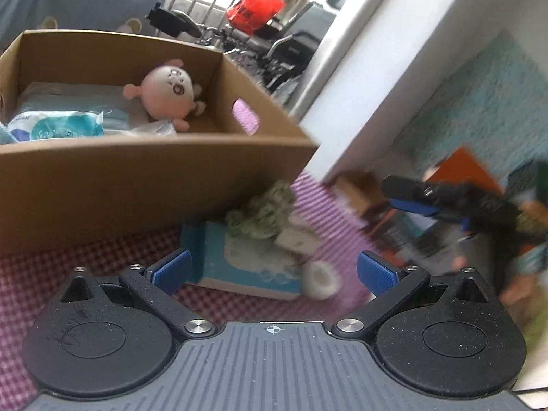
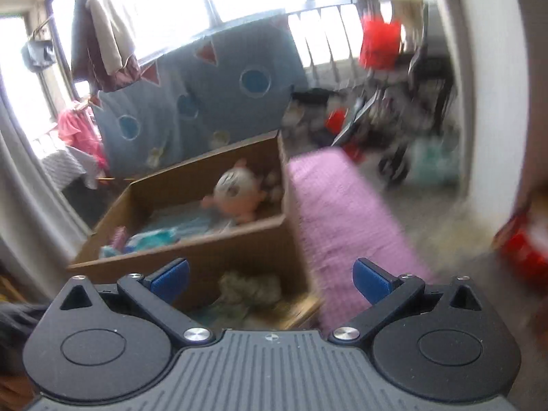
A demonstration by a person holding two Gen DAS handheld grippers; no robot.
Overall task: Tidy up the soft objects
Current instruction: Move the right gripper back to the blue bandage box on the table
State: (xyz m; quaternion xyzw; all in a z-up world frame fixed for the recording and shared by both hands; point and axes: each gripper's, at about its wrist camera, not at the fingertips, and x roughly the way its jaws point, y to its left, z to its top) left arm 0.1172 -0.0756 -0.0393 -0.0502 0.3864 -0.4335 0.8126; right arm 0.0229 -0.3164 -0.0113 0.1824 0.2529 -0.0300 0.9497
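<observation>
Pink checked cloth covers the surface, with a window and hanging laundry behind it. On the cloth stands a cardboard box, at ten o'clock in the left wrist view, and inside it a pink plush doll lies against the far right corner beside a pack of wipes. Just outside the box's near wall, at about six o'clock from the doll, a fuzzy green toy rests on a blue tissue pack, with a white roll touching the pack's right end. The left gripper has its blue fingers spread wide with nothing between them, the tissue pack lying ahead. The right gripper is likewise spread wide and empty, the green toy ahead of it; it also shows, blurred, at three o'clock in the left view.
</observation>
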